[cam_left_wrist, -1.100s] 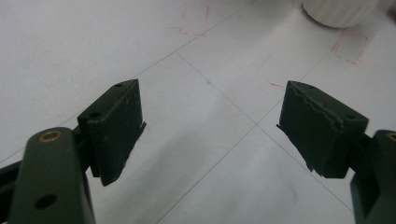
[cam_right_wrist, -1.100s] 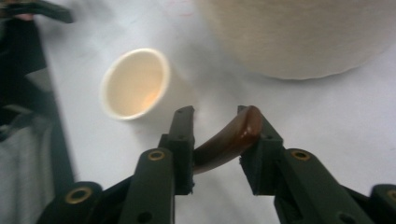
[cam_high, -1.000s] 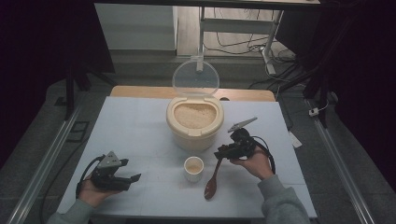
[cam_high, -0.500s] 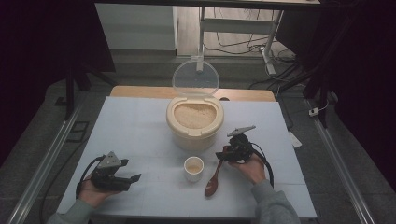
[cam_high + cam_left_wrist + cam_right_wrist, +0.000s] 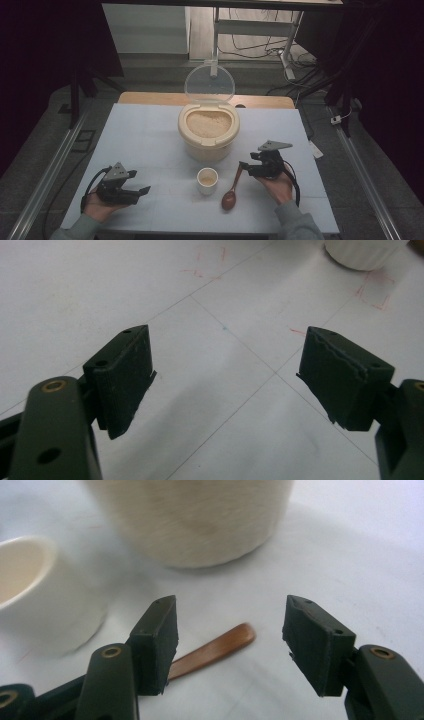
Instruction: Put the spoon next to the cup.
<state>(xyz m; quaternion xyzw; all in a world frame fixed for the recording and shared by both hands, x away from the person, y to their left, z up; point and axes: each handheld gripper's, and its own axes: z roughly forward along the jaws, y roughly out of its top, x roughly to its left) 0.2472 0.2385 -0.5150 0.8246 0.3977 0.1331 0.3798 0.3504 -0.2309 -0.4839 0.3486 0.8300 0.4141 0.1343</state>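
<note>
Both tools agape — right tool (image 5: 230,645) view alone shows spoon handle (image 5: 215,650) unpinched between jaws.

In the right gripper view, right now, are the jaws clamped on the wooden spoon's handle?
No. The right gripper stands open, and the wooden spoon lies free on the table between its jaws.

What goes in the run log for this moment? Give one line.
right gripper: open, jaws just been opening, wooden spoon handle between them, unpressed | left gripper: open, over bare table | small cup: beside spoon
</note>
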